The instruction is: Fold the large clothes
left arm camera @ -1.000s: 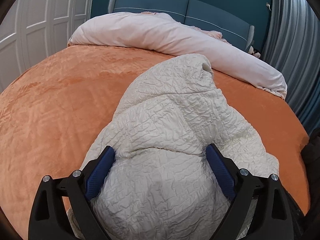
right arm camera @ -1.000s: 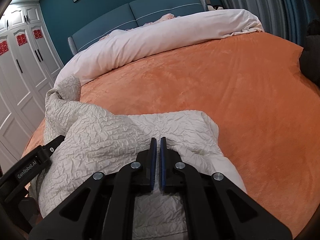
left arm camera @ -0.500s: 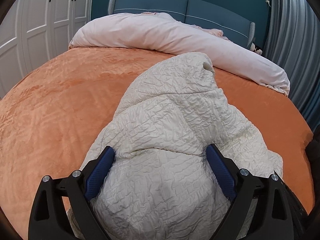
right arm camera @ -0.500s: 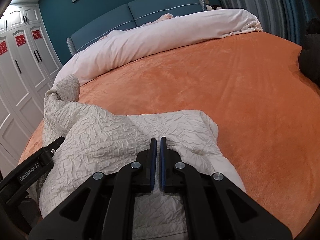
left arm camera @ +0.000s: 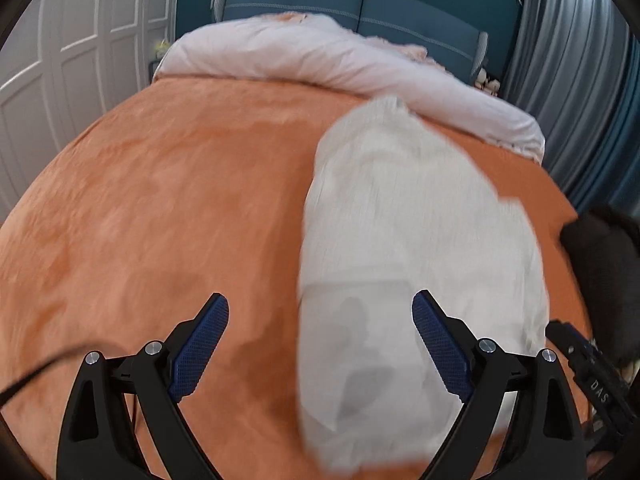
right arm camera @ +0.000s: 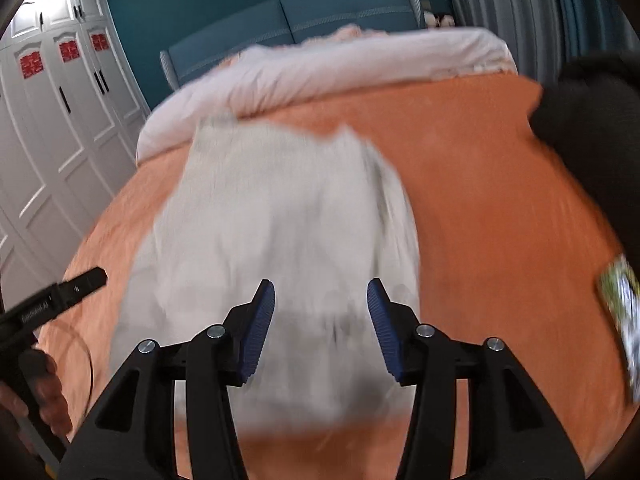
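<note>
A cream crinkled garment (left arm camera: 408,248) lies folded in a long pile on the orange bedspread (left arm camera: 168,208); both views are motion-blurred. My left gripper (left arm camera: 320,340) is open and empty, above the garment's left near edge. My right gripper (right arm camera: 320,324) is open and empty, above the garment's (right arm camera: 272,232) near end. The left gripper's body (right arm camera: 52,304) shows at the left of the right wrist view. The right gripper's body (left arm camera: 588,376) shows at the right edge of the left wrist view.
A rolled pale pink duvet (left arm camera: 340,60) lies across the head of the bed before a blue headboard (left arm camera: 360,4). White wardrobes (right arm camera: 52,128) stand on the left, grey curtains (left arm camera: 576,80) on the right. A dark item (right arm camera: 588,128) sits at the bed's right edge.
My right gripper has opened and let go of the garment. Both grippers have risen and pulled back; the left has shifted left off the garment, which now lies flatter on the bed.
</note>
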`<state>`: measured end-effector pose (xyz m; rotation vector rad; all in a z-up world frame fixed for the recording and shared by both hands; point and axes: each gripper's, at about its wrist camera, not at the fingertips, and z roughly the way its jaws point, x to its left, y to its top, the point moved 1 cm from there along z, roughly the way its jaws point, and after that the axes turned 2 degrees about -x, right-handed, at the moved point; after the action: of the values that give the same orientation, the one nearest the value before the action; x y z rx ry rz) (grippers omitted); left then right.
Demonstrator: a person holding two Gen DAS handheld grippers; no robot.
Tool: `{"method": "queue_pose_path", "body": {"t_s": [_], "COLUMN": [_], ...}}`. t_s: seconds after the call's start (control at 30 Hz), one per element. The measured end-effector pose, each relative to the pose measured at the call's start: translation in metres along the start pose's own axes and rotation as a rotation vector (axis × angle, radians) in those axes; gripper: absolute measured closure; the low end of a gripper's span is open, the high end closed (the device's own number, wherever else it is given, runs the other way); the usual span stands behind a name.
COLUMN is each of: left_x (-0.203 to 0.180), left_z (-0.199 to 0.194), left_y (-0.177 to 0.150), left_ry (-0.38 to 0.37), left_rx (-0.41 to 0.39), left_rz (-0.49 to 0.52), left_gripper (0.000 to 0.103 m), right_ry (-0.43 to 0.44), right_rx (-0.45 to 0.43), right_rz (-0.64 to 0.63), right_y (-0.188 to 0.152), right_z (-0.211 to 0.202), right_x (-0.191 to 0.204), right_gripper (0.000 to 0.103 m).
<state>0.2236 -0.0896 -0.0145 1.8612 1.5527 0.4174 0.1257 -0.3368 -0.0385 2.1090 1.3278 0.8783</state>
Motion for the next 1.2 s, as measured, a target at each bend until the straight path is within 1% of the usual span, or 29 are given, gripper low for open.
{"method": "queue_pose_path", "body": {"t_s": [0.03,0.1,0.13,0.2,0.27,0.37,0.43,0.5,0.53,0.63,0.67,0.7,0.8,0.83,0.93,0.97,1.07,1.1,1.13,1.17,1.2], "left_x": [0.001,0.001,0.0,-0.001,-0.003,0.002,0.004,0.005,0.004,0.005,0.006,0.007,0.006,0.005,0.001,-0.001,-0.003,-0.005,-0.004,-0.004,-0.004], "left_z": [0.0,0.009,0.013,0.016,0.02,0.012,0.002,-0.012,-0.015,-0.002,0.005,0.017,0.043,0.047,0.056,0.059,0.068,0.072,0.075,0.076,0.077], "left_y": [-0.01,-0.027,-0.034,-0.044,-0.048,-0.042,-0.035,-0.025,-0.018,-0.004,-0.001,0.002,0.002,0.002,0.003,0.003,0.006,0.006,0.008,0.009,0.009], "left_ry": [0.004,0.016,0.018,0.044,0.071,0.06,0.037,0.015,0.007,-0.02,-0.016,-0.01,-0.009,-0.013,-0.03,-0.038,-0.065,-0.08,-0.094,-0.104,-0.11], "left_rx": [0.017,0.079,0.092,0.077,0.079,0.102,0.093,0.058,0.043,0.065,0.076,0.095,0.146,0.148,0.133,0.133,0.132,0.135,0.141,0.149,0.162], "left_rz": [0.001,-0.008,-0.015,-0.008,0.006,-0.043,-0.072,-0.093,-0.101,-0.122,-0.132,-0.142,-0.163,-0.17,-0.176,-0.175,-0.192,-0.203,-0.211,-0.219,-0.224], "left_gripper": [0.012,0.012,0.012,0.01,0.008,0.009,0.01,0.01,0.009,0.008,0.008,0.008,0.007,0.005,0.005,0.005,0.005,0.005,0.005,0.005,0.005], "right_ry": [-0.01,-0.025,-0.038,-0.059,-0.069,-0.069,-0.055,-0.023,-0.006,0.03,0.035,0.038,0.032,0.038,0.071,0.077,0.128,0.14,0.149,0.188,0.209], "right_rx": [0.027,0.078,0.098,0.106,0.113,0.128,0.112,0.075,0.054,0.035,0.04,0.046,0.079,0.096,0.157,0.164,0.188,0.188,0.187,0.194,0.203], "right_rz": [-0.002,0.002,-0.009,-0.041,-0.061,-0.052,-0.01,0.072,0.115,0.204,0.224,0.227,0.206,0.199,0.219,0.235,0.333,0.368,0.375,0.374,0.384], "right_y": [-0.01,-0.028,-0.037,-0.048,-0.052,-0.048,-0.047,-0.041,-0.036,-0.017,-0.008,-0.003,0.01,0.012,0.014,0.015,0.011,0.011,0.012,0.012,0.013], "right_z": [0.001,0.008,0.014,0.02,0.021,0.011,0.002,-0.012,-0.016,-0.012,-0.006,-0.001,0.025,0.034,0.066,0.074,0.095,0.099,0.1,0.1,0.098], "right_x": [0.0,-0.002,-0.003,-0.003,-0.002,-0.005,-0.013,-0.029,-0.037,-0.054,-0.059,-0.06,-0.058,-0.056,-0.053,-0.055,-0.063,-0.067,-0.066,-0.062,-0.059], "right_gripper": [0.057,0.06,0.061,0.061,0.061,0.059,0.053,0.042,0.041,0.035,0.033,0.027,0.021,0.02,0.015,0.01,0.006,0.007,0.011,0.032,0.044]}}
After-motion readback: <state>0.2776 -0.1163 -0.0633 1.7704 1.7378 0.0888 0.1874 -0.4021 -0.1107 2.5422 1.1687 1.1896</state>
